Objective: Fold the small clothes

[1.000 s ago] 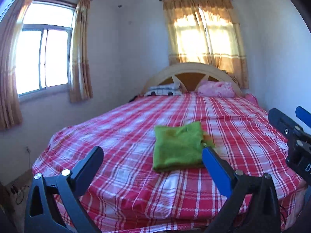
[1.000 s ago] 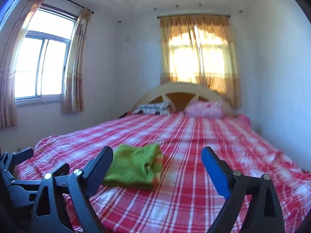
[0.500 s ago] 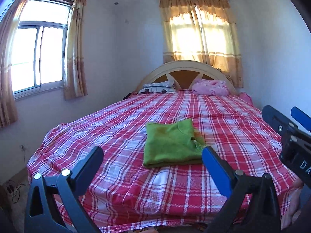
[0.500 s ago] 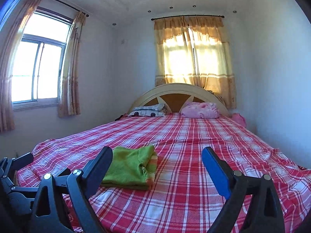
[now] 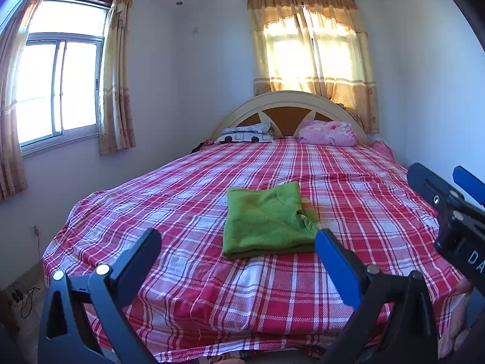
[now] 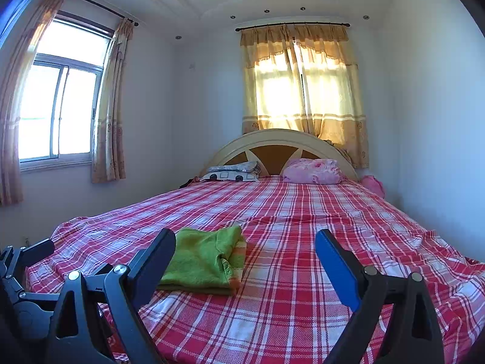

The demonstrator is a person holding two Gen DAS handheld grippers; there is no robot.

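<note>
Shirt looks folded already, lying on the bed ahead of both hand-held grippers, left and right, both spread wide, holding nothing (well clear of it). I'd just back off without snagging it.

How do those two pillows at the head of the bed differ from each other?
The left pillow is pale with dark square and round prints; the pink pillow is plain pink with faint blotches. The left pillow lies flat and thin; the pink pillow looks puffy and rumpled. Both rest against the headboard on the plaid bedsheet.
</note>
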